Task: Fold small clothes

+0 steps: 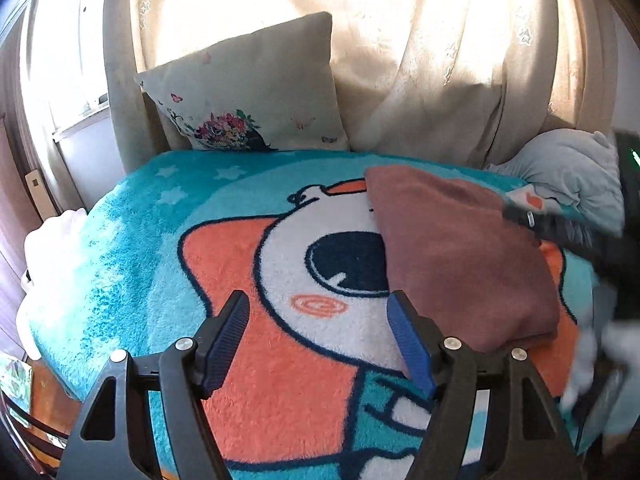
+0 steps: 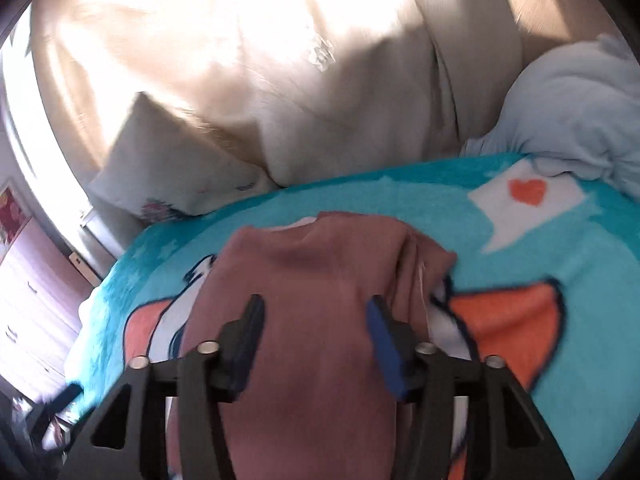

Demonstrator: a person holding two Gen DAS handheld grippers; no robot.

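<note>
A dusty-pink small garment [image 1: 460, 256] lies folded in a long strip on the turquoise cartoon blanket [image 1: 132, 240]. My left gripper [image 1: 318, 308] is open and empty, low over the blanket just left of the garment's near end. My right gripper [image 2: 316, 312] is open, hovering right above the garment [image 2: 312, 280], with its fingers spread over the cloth; I cannot tell if they touch it. In the left wrist view the right gripper [image 1: 532, 220] shows as a dark blur at the garment's right edge.
A cream cushion with a flower print [image 1: 248, 92] leans against the beige curtains [image 1: 420, 48] at the back. A pale blue bundle of cloth [image 1: 572, 172] lies at the back right. A white cloth [image 1: 48, 236] sits at the blanket's left edge.
</note>
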